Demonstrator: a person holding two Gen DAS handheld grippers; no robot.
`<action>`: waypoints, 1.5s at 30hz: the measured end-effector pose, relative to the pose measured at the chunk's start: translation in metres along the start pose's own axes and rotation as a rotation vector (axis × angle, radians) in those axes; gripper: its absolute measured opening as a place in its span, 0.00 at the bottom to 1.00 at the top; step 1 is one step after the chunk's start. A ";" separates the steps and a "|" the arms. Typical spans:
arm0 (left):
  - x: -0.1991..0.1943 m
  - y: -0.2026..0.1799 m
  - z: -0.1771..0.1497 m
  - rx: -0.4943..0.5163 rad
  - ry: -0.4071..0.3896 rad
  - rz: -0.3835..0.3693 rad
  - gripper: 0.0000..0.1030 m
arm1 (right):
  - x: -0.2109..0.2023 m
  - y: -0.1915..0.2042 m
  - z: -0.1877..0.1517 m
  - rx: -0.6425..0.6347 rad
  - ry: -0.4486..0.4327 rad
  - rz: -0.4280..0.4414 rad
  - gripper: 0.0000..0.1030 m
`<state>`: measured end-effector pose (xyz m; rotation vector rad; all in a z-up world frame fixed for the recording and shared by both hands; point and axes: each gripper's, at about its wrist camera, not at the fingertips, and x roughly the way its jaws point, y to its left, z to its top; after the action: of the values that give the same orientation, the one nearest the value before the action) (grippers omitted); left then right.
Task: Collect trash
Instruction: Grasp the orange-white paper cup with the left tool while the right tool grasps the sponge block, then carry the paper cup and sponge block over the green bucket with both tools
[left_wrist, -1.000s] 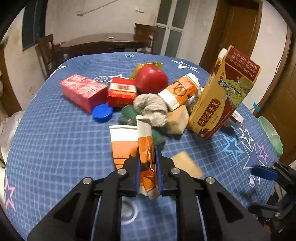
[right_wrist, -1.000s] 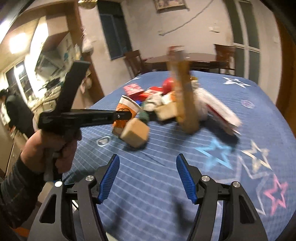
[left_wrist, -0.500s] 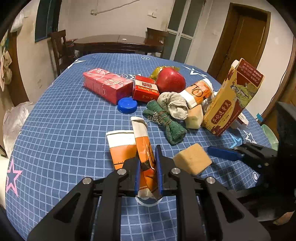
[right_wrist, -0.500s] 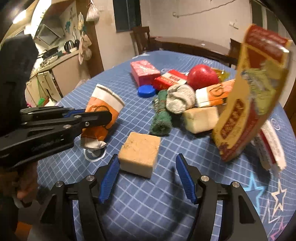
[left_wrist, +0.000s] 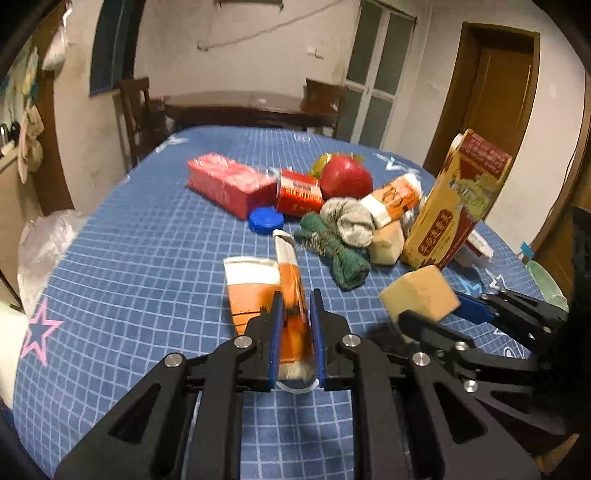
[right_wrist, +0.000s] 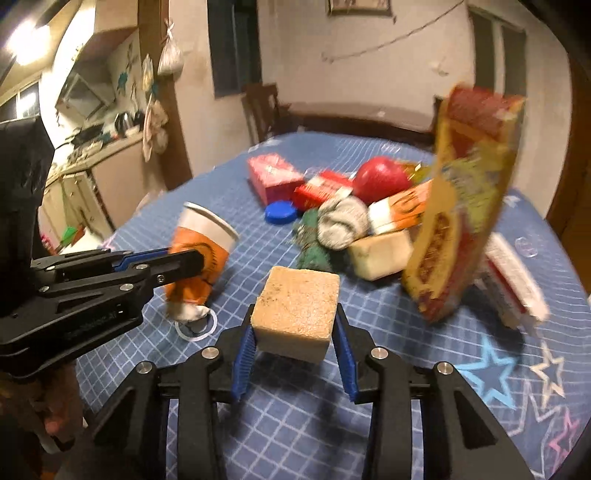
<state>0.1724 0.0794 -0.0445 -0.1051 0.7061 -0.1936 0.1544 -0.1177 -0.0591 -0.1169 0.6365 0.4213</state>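
Tan sponge block (right_wrist: 297, 317) now between closing right claw (right_wrist: 293, 338) pads.

You see a rough, porous sponge block (right_wrist: 297, 319), a crumpled paper cup (left_wrist: 271, 291), a glossy apple (left_wrist: 345, 177) behind it, and a checked cloth table cover (left_wrist: 147, 258).

Each fisheye camera sat low behind its own black two-finger gripper, angled down across the blue checked tablecloth (left_wrist: 140, 258) toward the far wall. The left view looked from the left, the right from close beside it; both shared the round red apple (left_wrist: 345, 178) (right_wrist: 382, 178) and surrounding clutter
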 end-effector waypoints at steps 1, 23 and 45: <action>-0.006 -0.003 -0.001 0.006 -0.022 0.006 0.13 | -0.012 -0.002 -0.002 0.004 -0.028 -0.005 0.39; 0.049 0.011 0.006 0.000 0.136 0.054 0.24 | -0.029 -0.033 -0.019 0.126 -0.031 0.031 0.39; -0.065 -0.081 0.003 0.094 -0.345 0.037 0.11 | -0.128 -0.038 0.002 0.088 -0.310 -0.103 0.39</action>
<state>0.1145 0.0138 0.0122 -0.0337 0.3542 -0.1682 0.0785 -0.1959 0.0184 0.0001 0.3417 0.3031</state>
